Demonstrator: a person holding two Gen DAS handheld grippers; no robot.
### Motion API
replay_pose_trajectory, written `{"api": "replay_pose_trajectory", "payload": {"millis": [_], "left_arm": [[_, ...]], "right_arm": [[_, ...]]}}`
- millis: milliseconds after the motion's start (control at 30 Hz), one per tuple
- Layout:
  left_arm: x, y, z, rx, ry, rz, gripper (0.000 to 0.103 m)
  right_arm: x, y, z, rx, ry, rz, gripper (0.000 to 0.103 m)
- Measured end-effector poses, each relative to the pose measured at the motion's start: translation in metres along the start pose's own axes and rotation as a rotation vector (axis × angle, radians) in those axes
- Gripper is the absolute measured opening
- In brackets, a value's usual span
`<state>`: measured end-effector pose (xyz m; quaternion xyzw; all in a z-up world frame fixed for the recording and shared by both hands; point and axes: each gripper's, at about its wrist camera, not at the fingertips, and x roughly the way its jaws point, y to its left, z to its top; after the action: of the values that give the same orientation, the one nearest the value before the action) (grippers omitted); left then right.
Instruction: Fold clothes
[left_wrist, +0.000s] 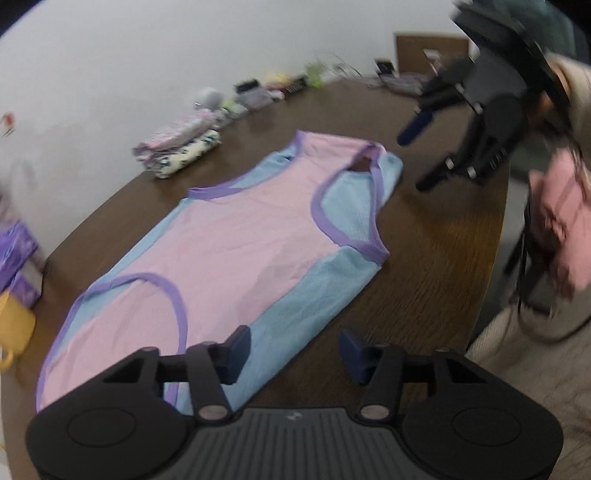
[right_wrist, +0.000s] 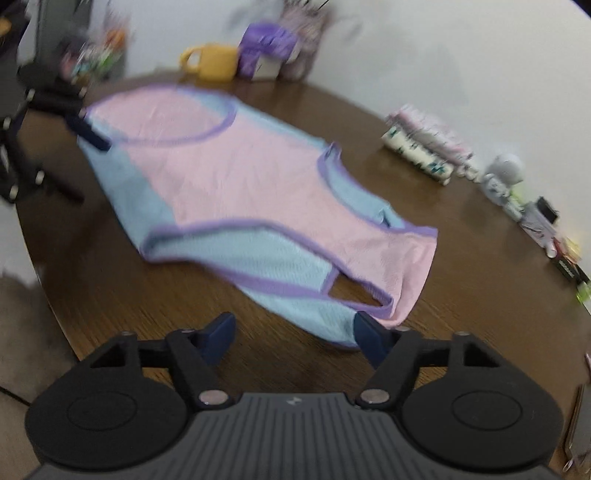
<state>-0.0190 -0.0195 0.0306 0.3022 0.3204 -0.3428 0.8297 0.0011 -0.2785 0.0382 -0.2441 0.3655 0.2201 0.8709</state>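
A pink and light-blue sleeveless garment with purple trim (left_wrist: 236, 243) lies flat on the round brown table (left_wrist: 436, 258); it also shows in the right wrist view (right_wrist: 258, 192). My left gripper (left_wrist: 293, 354) is open and empty, held over the garment's near end. My right gripper (right_wrist: 291, 339) is open and empty, just above the garment's shoulder-strap end. In the left wrist view the right gripper (left_wrist: 417, 162) hovers past the far strap end. In the right wrist view the left gripper (right_wrist: 85, 129) sits at the far end.
A stack of folded clothes (left_wrist: 177, 155) lies by the wall, also seen from the right wrist (right_wrist: 424, 147). Small items (left_wrist: 258, 92) line the table's back edge. A yellow mug (right_wrist: 210, 62) and purple box (right_wrist: 266, 51) stand at one end. A pink-clad chair (left_wrist: 561, 221) is beside the table.
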Motion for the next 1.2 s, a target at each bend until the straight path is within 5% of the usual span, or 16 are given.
{"api": "replay_pose_trajectory", "payload": {"millis": [200, 467, 633, 733, 1000, 1200], "left_arm": [[0.016, 0.005, 0.011, 0.088, 0.085, -0.024, 0.034], [0.028, 0.01, 0.021, 0.196, 0.142, -0.114, 0.011], [0.034, 0.016, 0.024, 0.216, 0.16, -0.166, 0.0], [0.034, 0.016, 0.024, 0.221, 0.158, -0.145, 0.0], [0.026, 0.02, 0.033, 0.238, 0.113, -0.057, 0.0], [0.029, 0.04, 0.054, 0.272, 0.093, 0.078, 0.0]], "right_arm": [[0.011, -0.02, -0.002, -0.091, 0.058, 0.049, 0.059], [0.025, -0.025, 0.011, -0.231, 0.097, 0.16, 0.024], [0.03, -0.031, 0.016, -0.212, 0.109, 0.19, 0.011], [0.032, -0.033, 0.015, -0.193, 0.112, 0.185, 0.004], [0.024, -0.031, 0.023, -0.191, 0.084, 0.137, 0.003], [0.021, -0.04, 0.042, -0.21, 0.064, 0.089, 0.003]]}}
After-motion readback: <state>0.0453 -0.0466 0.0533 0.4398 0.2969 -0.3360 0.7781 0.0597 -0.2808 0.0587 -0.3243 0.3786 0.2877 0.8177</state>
